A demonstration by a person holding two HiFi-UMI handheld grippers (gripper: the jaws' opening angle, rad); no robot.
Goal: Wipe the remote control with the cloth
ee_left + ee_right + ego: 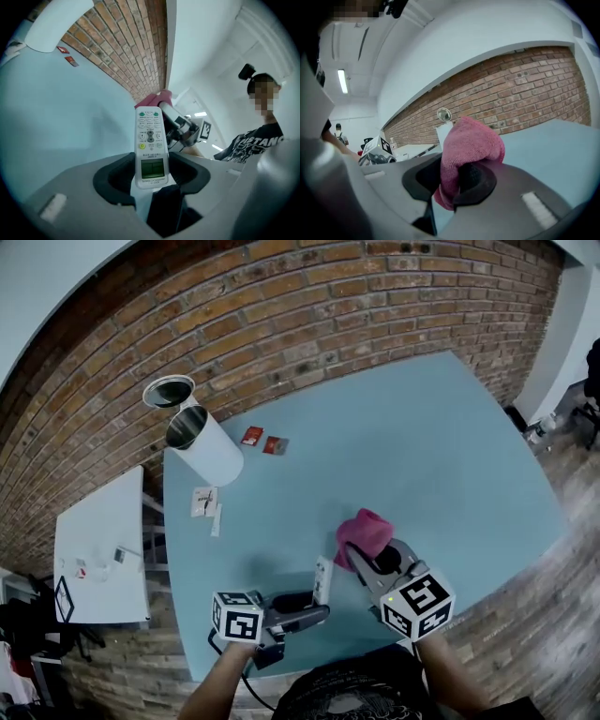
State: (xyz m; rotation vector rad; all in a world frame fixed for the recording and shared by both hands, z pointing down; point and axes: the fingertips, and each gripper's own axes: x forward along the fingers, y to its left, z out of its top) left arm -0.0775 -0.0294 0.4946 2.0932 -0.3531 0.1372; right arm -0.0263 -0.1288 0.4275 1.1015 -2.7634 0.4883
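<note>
A white remote control (150, 145) with small buttons and a green display stands between the jaws of my left gripper (150, 180), which is shut on its lower end. In the head view the remote control (322, 580) sticks up from the left gripper (314, 607), lifted above the blue table (450, 456). My right gripper (452, 180) is shut on a pink cloth (469, 146) that bulges out over its jaws. From the head view the pink cloth (364, 532) hangs just right of the remote, on the right gripper (361, 563). Whether cloth and remote touch I cannot tell.
A white cylinder bin (202, 442) lies tipped at the table's back left, next to two small red packets (263, 441) and white cards (205, 502). A brick wall (281, 324) runs behind. A white side table (98, 554) stands to the left. A person's dark shirt (253, 140) shows in the left gripper view.
</note>
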